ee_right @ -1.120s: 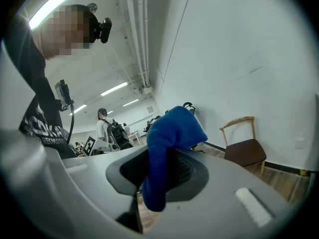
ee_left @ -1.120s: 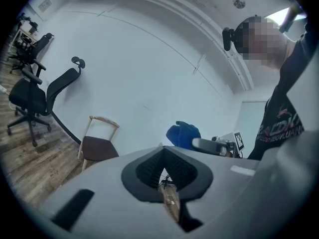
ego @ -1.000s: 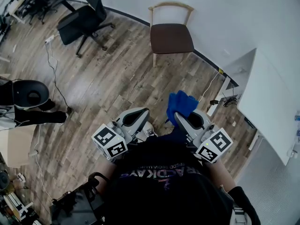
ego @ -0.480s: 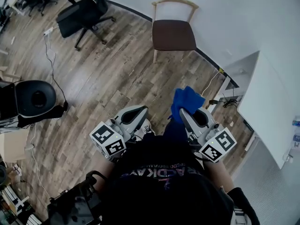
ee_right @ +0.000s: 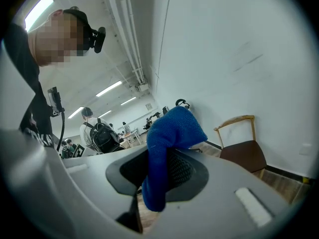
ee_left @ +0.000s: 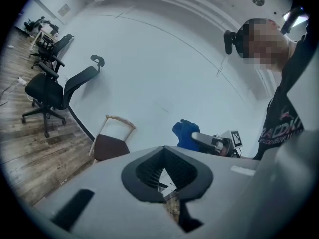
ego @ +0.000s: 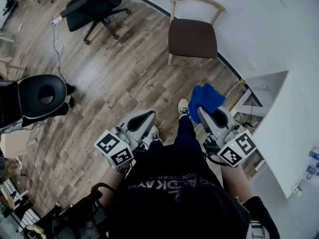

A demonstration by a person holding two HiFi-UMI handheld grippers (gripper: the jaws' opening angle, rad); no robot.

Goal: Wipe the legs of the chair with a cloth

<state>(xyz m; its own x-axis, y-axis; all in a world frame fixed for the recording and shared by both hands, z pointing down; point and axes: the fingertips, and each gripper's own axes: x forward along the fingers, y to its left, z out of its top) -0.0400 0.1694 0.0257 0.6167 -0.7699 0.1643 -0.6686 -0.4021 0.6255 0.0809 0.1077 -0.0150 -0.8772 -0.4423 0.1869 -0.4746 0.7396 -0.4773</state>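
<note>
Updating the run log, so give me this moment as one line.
right hand-held gripper: shut on blue cloth | left hand-held gripper: shut, empty | chair: ahead, legs not yet touched

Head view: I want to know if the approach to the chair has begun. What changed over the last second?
The person has stepped forward: a shoe now shows ahead, between the grippers. The right gripper with the blue cloth has drifted right in view. Unchanged: the cloth stays clamped, the left gripper stays shut and empty, and the chair stands untouched by the wall.
</note>
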